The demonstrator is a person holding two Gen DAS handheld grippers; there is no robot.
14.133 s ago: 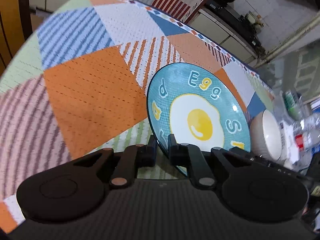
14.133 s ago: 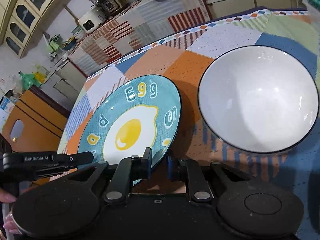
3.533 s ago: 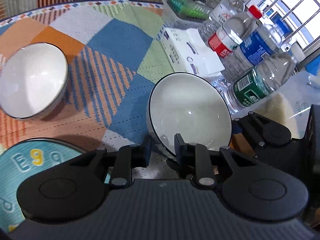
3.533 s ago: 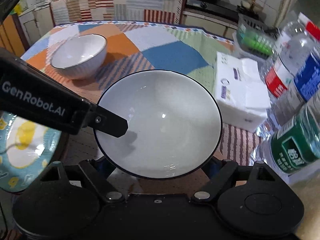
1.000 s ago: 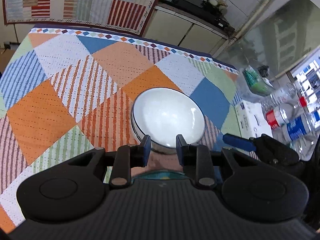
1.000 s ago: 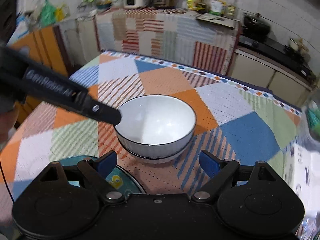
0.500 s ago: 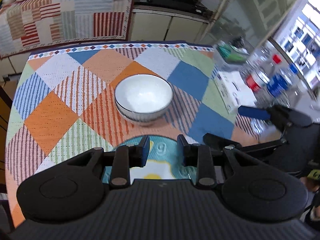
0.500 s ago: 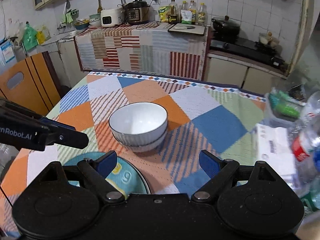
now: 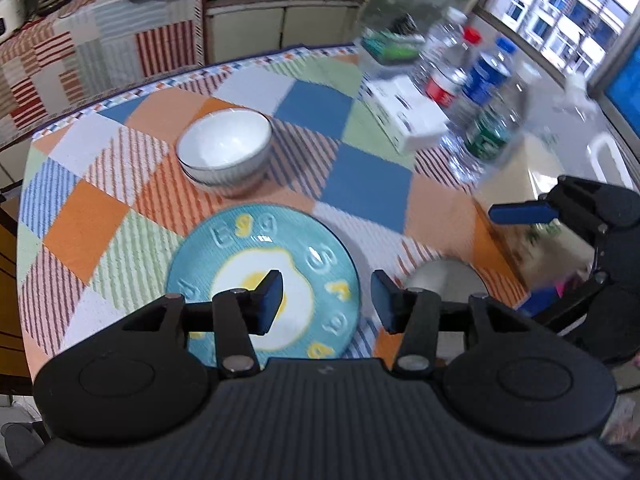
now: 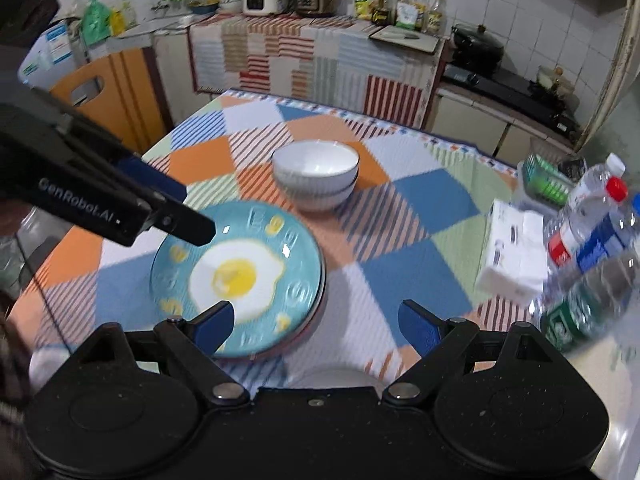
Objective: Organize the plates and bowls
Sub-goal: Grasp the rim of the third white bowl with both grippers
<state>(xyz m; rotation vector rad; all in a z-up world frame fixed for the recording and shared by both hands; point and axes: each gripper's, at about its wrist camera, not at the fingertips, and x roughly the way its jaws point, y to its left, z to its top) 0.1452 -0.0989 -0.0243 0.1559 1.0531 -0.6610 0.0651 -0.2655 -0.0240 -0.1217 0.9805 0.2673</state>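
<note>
Two white bowls (image 9: 224,156) (image 10: 316,172) sit nested in a stack on the patchwork tablecloth. Nearer to me lies the teal fried-egg plate (image 9: 264,280) (image 10: 240,272). My left gripper (image 9: 326,300) hovers above the plate's near edge; its jaws are opening with nothing between them. In the right wrist view its arm (image 10: 120,208) crosses over the plate from the left. My right gripper (image 10: 316,316) stands wide open and empty above the table's near side. One of its blue fingers (image 9: 520,213) shows at the right of the left wrist view.
Water bottles (image 10: 588,232) and a white tissue pack (image 10: 516,256) crowd the table's right side, with a green basket (image 10: 548,184) behind them. A pale round thing (image 9: 442,282) sits at the near edge, partly hidden. An orange chair (image 10: 108,96) stands left of the table.
Both grippers have drawn back and upward from the stacked bowls, so the egg plate now fills the foreground. The left jaws have spread wider; the right jaws stay wide.
</note>
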